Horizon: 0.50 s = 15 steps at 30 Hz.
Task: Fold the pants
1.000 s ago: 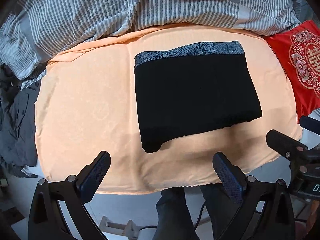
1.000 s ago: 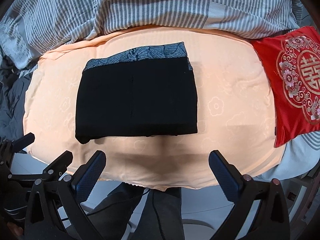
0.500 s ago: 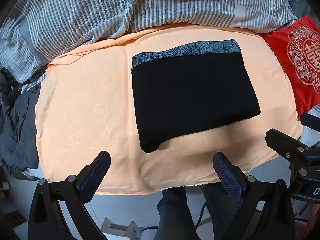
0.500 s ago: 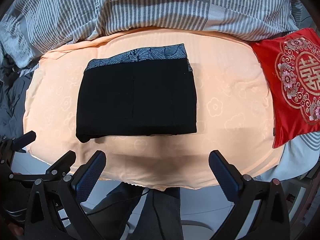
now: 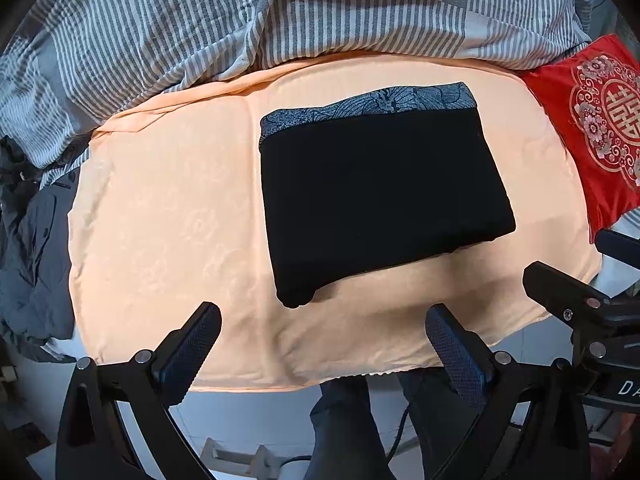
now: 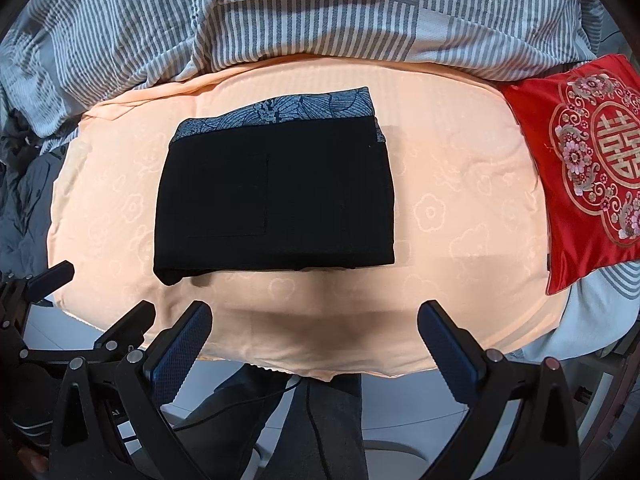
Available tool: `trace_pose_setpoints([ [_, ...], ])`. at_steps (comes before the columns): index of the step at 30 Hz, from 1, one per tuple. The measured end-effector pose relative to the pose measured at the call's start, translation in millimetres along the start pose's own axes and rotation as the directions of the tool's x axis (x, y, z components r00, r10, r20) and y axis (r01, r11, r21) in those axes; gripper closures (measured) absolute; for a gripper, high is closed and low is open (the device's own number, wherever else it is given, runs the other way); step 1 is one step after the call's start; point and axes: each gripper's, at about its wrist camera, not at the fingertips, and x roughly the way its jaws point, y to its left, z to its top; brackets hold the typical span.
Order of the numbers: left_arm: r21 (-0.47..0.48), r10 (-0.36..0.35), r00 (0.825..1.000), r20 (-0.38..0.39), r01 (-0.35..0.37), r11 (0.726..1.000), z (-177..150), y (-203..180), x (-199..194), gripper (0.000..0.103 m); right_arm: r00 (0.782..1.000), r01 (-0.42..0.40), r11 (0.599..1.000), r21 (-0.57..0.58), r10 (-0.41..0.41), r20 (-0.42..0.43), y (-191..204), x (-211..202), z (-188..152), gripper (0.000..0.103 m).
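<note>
The black pants (image 5: 380, 196) lie folded into a compact rectangle on the peach blanket (image 5: 168, 220), with a grey leaf-patterned band along their far edge. They also show in the right wrist view (image 6: 276, 196). My left gripper (image 5: 322, 330) is open and empty, held above the blanket's near edge, apart from the pants. My right gripper (image 6: 316, 328) is open and empty, likewise near the blanket's (image 6: 460, 208) front edge. The right gripper's body shows at the right in the left wrist view (image 5: 580, 304).
A striped grey duvet (image 6: 320, 12) is bunched along the far side. A red embroidered cushion (image 6: 588, 168) lies to the right. Dark grey clothing (image 5: 28, 248) is heaped at the left. The person's legs (image 6: 320, 420) and floor show below the bed edge.
Both grippers have drifted slightly, so the view shifted a little. The pants have not moved and both grippers stay open.
</note>
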Motion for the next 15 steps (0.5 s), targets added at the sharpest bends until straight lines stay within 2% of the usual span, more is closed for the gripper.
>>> trace_pose_setpoints([
  [15, 0.000, -0.010, 1.000, 0.002, 0.010, 1.000, -1.6, -2.0, -0.1, 0.000, 1.000, 0.002, 1.000, 0.000, -0.002, -0.002, 2.9, 0.3, -1.4, 0.000],
])
